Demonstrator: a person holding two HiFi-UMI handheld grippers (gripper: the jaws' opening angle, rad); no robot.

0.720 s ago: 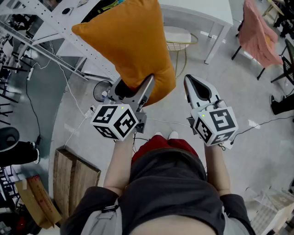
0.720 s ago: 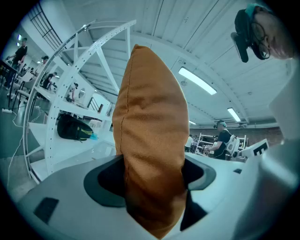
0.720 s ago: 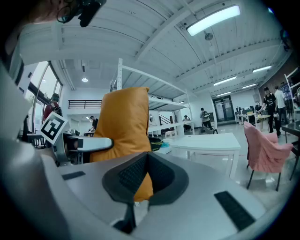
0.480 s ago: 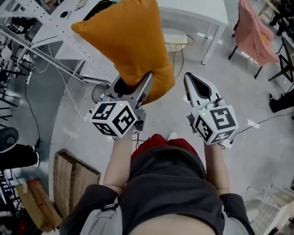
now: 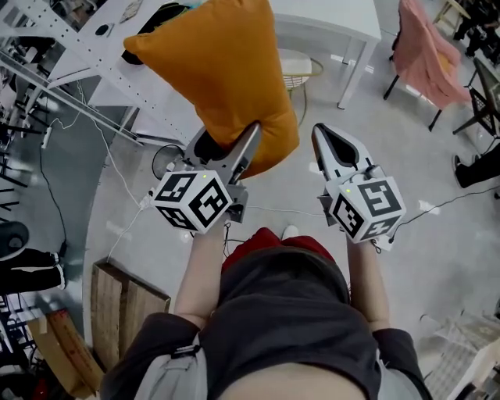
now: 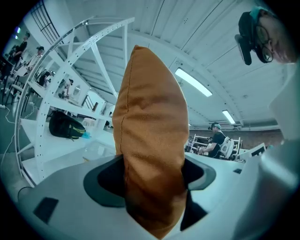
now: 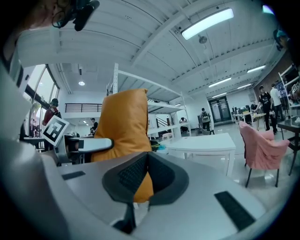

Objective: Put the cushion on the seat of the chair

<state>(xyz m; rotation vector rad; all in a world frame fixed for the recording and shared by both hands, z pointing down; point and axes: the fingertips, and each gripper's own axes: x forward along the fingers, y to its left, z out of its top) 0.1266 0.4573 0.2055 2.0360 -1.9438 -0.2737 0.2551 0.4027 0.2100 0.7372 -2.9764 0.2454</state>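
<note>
My left gripper (image 5: 228, 142) is shut on the lower corner of an orange cushion (image 5: 223, 74), which stands up and leans away to the left above it. In the left gripper view the cushion (image 6: 150, 136) fills the space between the jaws of that gripper (image 6: 152, 174), edge on. The right gripper (image 5: 324, 148) hovers just right of the cushion, shut and empty; in its own view the pads of this gripper (image 7: 143, 161) meet, with the cushion (image 7: 124, 126) behind them. A small white seat on a gold wire frame (image 5: 301, 66) stands behind the cushion. A chair draped in pink cloth (image 5: 426, 51) is at the far right.
A white table (image 5: 336, 23) stands ahead, a white truss frame (image 5: 94, 58) runs on the left, and a wooden pallet (image 5: 125, 301) lies at my lower left. Cables cross the grey floor (image 5: 437, 207). Several people stand far off in the hall (image 7: 267, 101).
Both grippers keep their pose and the cushion stays gripped. The table and the pink chair have slid slightly left in the head view.
</note>
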